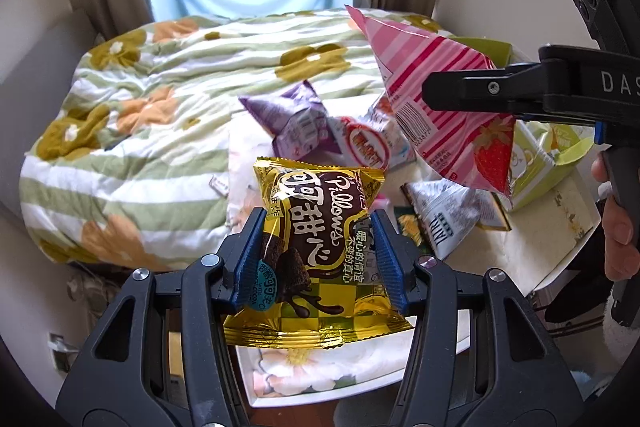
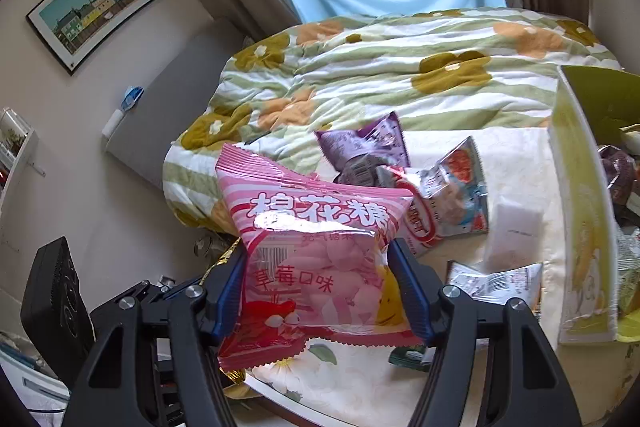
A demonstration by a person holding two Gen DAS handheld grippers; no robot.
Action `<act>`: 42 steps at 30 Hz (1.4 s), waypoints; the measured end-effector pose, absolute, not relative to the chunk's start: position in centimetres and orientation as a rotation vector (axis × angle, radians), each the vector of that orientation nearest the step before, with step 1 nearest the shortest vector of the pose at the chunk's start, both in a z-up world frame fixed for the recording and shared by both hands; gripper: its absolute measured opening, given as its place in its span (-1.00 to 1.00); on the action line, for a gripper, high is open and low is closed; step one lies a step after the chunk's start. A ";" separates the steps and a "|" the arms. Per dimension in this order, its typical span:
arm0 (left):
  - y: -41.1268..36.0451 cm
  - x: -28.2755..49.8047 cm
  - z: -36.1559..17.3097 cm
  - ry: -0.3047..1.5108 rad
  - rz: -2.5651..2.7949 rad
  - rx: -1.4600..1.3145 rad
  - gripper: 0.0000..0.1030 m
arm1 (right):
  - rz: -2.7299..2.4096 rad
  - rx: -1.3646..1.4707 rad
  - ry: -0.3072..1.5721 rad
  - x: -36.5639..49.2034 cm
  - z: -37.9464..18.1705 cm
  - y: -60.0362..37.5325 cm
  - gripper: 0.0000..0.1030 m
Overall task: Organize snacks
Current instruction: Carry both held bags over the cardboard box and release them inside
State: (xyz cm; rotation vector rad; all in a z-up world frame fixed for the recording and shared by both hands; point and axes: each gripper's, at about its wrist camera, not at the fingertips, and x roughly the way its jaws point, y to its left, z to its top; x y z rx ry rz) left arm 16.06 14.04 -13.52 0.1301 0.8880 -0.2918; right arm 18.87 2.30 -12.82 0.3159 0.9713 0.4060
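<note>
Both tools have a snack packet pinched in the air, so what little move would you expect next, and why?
Probably the right tool carries its pink marshmallow packet rightward to the yellow-green box, which already holds packets. The left tool grips the gold Pillows packet off the table, farther from that box.

Gold-and-brown snack packet [image 1: 320, 251], pink-striped marshmallow bag [image 2: 320, 255], green-striped floral quilt [image 1: 160, 99].
</note>
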 end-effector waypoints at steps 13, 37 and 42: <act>-0.5 21.9 -8.9 0.792 -0.383 0.133 -0.05 | 0.209 0.318 0.846 18.2 -7.9 -13.2 0.23; -24.3 35.9 -13.5 0.953 -0.336 0.106 0.50 | 0.172 0.370 0.924 24.0 -11.4 -35.0 0.23; -22.6 34.8 -13.4 0.937 -0.340 0.076 0.96 | 0.156 0.396 0.933 23.5 -11.9 -35.7 0.23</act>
